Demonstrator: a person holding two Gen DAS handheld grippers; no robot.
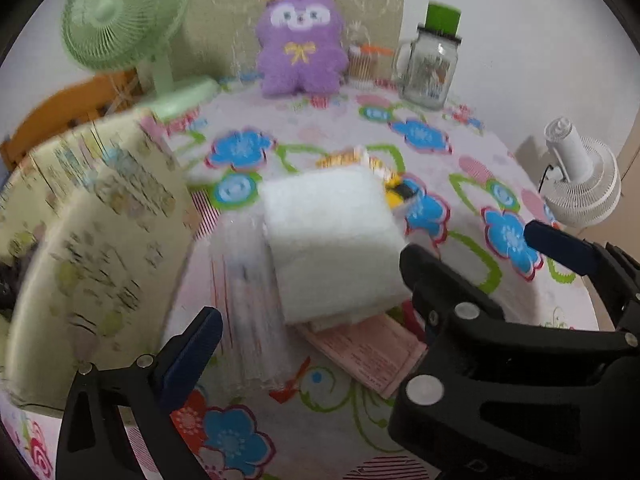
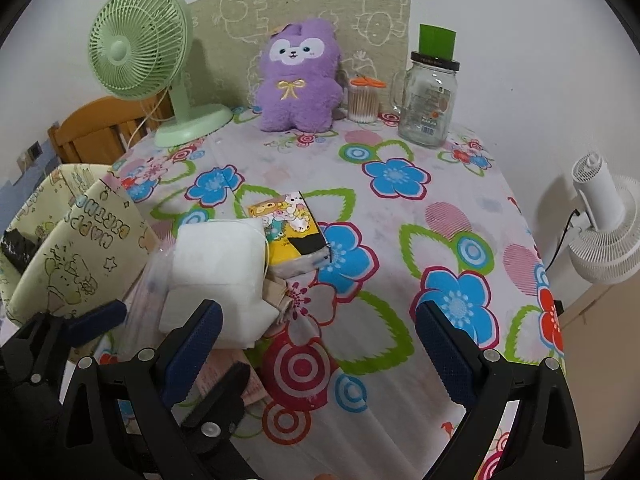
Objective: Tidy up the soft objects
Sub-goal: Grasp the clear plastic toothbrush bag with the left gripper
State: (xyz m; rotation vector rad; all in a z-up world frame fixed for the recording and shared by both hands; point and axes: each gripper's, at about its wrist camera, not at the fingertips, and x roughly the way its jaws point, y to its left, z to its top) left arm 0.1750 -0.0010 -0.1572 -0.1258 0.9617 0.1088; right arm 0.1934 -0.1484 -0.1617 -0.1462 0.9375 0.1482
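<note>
A white soft pack of cotton pads (image 1: 332, 240) (image 2: 218, 268) lies on the floral tablecloth, partly over a yellow cartoon tissue pack (image 2: 290, 232) (image 1: 396, 192) and pink papers (image 1: 372, 352). A purple plush toy (image 1: 300, 44) (image 2: 298, 84) sits upright at the table's back. A cream printed gift bag (image 1: 88, 240) (image 2: 76, 248) stands at the left edge. My left gripper (image 1: 312, 312) is open and empty just in front of the white pack. My right gripper (image 2: 320, 328) is open and empty over the tablecloth, right of the pack.
A green desk fan (image 2: 140, 52) stands back left, with a wooden chair (image 2: 100, 128) behind. A cotton-swab jar (image 2: 364, 100) and a glass mason jar (image 2: 428, 100) stand back right. A white fan (image 2: 604, 228) sits off the table's right edge. A clear plastic sleeve (image 1: 252, 320) lies beside the pack.
</note>
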